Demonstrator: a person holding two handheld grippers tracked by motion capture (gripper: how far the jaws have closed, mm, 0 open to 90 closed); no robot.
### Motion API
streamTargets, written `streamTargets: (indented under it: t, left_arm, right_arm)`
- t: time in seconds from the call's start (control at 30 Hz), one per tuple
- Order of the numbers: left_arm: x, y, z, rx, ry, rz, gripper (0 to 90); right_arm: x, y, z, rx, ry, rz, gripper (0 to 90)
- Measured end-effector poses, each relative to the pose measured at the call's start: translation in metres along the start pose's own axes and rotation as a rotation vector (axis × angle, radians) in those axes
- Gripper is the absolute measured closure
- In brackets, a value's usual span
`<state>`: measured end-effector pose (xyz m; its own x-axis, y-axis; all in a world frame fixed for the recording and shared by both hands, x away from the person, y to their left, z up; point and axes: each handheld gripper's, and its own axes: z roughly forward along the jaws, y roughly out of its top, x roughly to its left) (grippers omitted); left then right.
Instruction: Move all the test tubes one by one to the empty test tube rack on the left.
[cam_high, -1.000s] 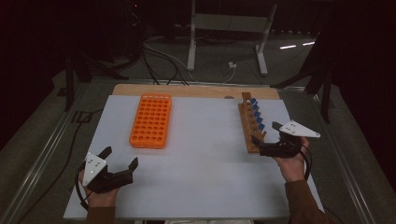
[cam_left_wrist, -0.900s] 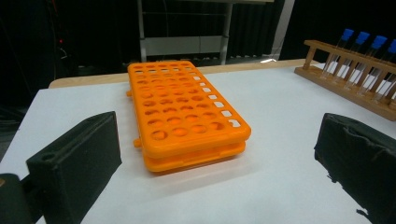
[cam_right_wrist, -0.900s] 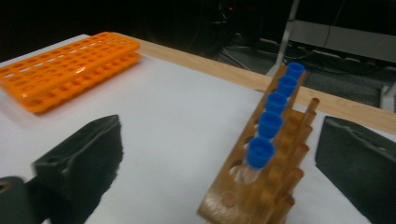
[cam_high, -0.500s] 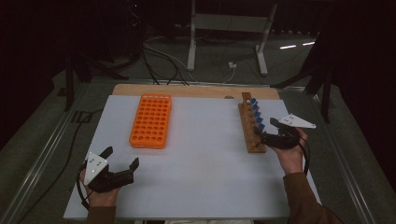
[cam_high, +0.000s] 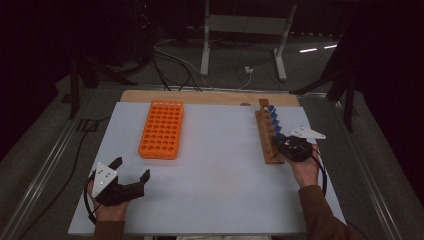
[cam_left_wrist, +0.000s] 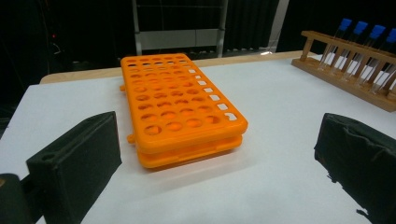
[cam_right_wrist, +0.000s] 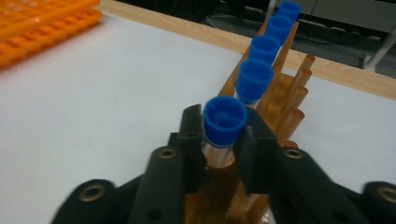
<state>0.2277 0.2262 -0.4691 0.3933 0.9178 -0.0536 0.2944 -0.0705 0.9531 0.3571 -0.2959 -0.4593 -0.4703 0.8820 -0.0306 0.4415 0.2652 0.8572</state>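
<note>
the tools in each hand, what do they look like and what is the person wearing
Both are black two-jaw tools: left tool, right tool. Each carries a grey three-cornered plate on top and trails a black cable. Jaw pads are blocky and matte black. The right forearm wears a brown sleeve.

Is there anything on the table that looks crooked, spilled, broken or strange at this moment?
Nothing stands out. The orange rack lies flat and empty on the white table. The blue-capped tubes stand in one tidy row in the wooden rack. The right tongs grip the nearest tube below its cap; no spill or break is visible.
</note>
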Motion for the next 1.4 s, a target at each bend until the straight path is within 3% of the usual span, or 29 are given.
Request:
streamTargets:
  t: [0.37, 0.93, 1.4]
  left_arm:
    - [0.0, 0.0, 0.0, 0.002, 0.0, 0.0, 1.3]
    - [-0.005, -0.002, 0.005, 0.037, -0.012, 0.027, 1.4]
    - [-0.006, -0.002, 0.006, 0.043, -0.001, 0.03, 1.4]
  right_arm:
    - [0.0, 0.002, 0.004, 0.009, -0.009, 0.023, 76.7]
    - [-0.005, 0.017, -0.013, -0.016, 0.016, 0.063, 76.8]
    - [-0.003, 0.039, -0.027, -0.023, 0.02, 0.042, 76.8]
